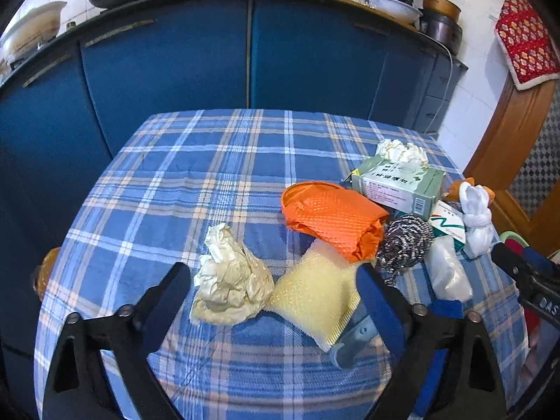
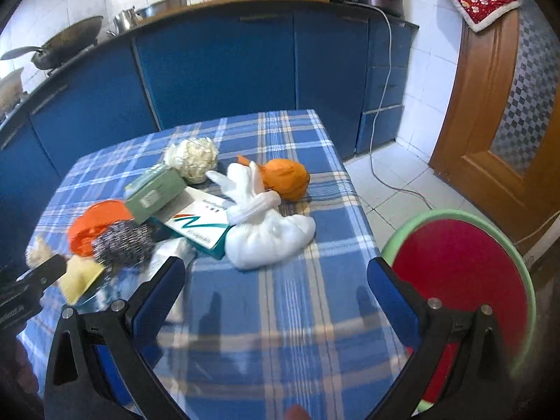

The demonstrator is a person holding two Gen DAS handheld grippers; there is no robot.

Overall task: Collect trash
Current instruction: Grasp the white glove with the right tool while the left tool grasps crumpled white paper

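Both tools stand wide and hold nothing: the left tool hovers over a crumpled cream paper wad and a yellow sponge near the table's front edge. Right tool hangs over bare plaid cloth, near a knotted white bag and a teal-and-white box toward the right edge.

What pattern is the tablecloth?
Blue plaid with white and peach lines on the tablecloth; clearest in the left wrist view.

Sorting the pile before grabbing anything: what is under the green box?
The green box rests on the white and teal carton, with its other end over the orange glove. What lies beneath the box's middle is covered.
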